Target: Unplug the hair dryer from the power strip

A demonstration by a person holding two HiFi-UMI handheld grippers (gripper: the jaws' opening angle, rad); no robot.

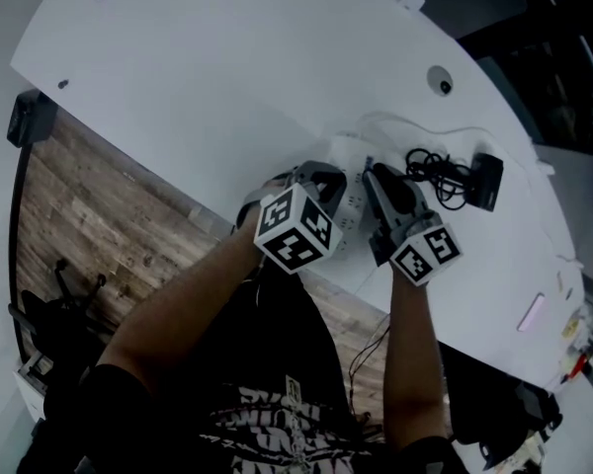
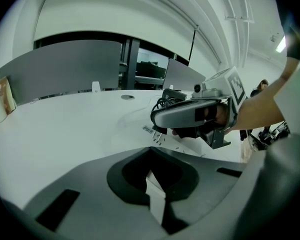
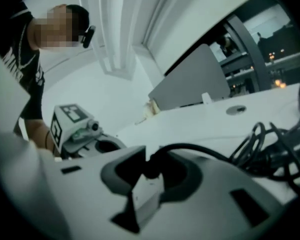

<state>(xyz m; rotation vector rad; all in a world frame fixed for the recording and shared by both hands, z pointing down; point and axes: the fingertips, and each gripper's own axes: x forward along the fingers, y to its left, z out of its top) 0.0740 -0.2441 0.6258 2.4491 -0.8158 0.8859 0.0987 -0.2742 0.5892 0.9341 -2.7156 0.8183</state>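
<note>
Left gripper (image 2: 154, 184) is clamped on the power strip (image 1: 352, 205); right gripper (image 3: 145, 179) pinches the plug (image 3: 147, 196).
Strip lies between the two tools, long axis pointing away from the person. Plug is on the strip's right side, inside the right jaws. Black cord (image 3: 205, 151) trails right to the hair dryer (image 1: 486, 181). Pull likely goes up off the socket face. Can't tell if the prongs are seated or free.

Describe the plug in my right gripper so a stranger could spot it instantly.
On the big white table, look near the front edge for the white power strip. Right by it, the right gripper pinches the plug in its fingers. It is the only small black piece there, trailing a black cord to the tangled coil.
</note>
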